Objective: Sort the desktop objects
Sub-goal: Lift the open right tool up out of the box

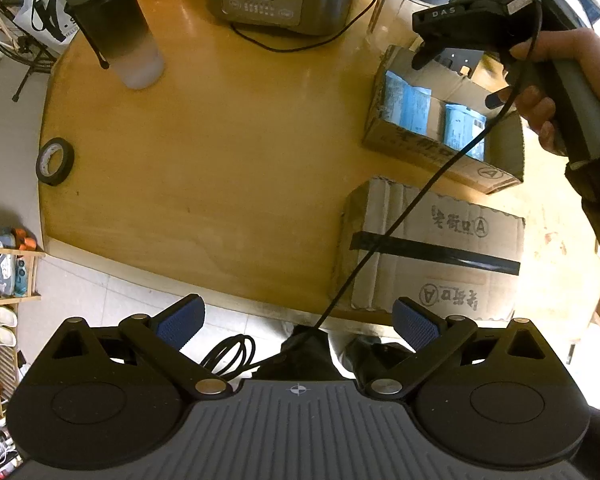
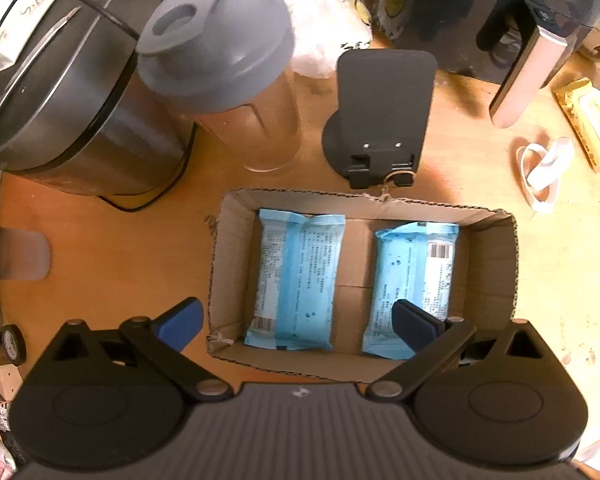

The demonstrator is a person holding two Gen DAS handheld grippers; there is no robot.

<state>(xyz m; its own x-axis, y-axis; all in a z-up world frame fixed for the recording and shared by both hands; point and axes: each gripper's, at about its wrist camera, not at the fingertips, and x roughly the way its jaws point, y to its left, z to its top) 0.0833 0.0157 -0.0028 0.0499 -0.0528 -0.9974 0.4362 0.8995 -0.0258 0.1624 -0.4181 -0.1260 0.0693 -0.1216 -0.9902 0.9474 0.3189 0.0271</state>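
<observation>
My left gripper (image 1: pixel 296 322): jaws spread wide, nothing between them; it hangs above the near edge of the table, blue pads showing on both fingers.
My right gripper (image 2: pixel 296 322): jaws spread wide and empty, held above the near wall of the open box; its right finger overlaps the right packet in my view, contact cannot be judged.
Open cardboard box (image 2: pixel 496 276): on the wooden table (image 1: pixel 228 152), flaps up, on the right-hand side in the left wrist view.
Left blue packet (image 2: pixel 296 276): lying flat inside the box, against the left wall.
Right blue packet (image 2: pixel 416 276): lying flat inside the box, apart from the first, bare cardboard between them.
Closed cardboard box (image 1: pixel 440 256): taped with a black strip, at the table's near edge, just in front of the open box.
Roll of black tape (image 1: pixel 55 161): flat on the table's left edge, well apart from both boxes.
Shaker bottle, grey lid (image 2: pixel 224 64): upright beyond the open box.
Black stand (image 2: pixel 380 112): upright just behind the box's far wall.
</observation>
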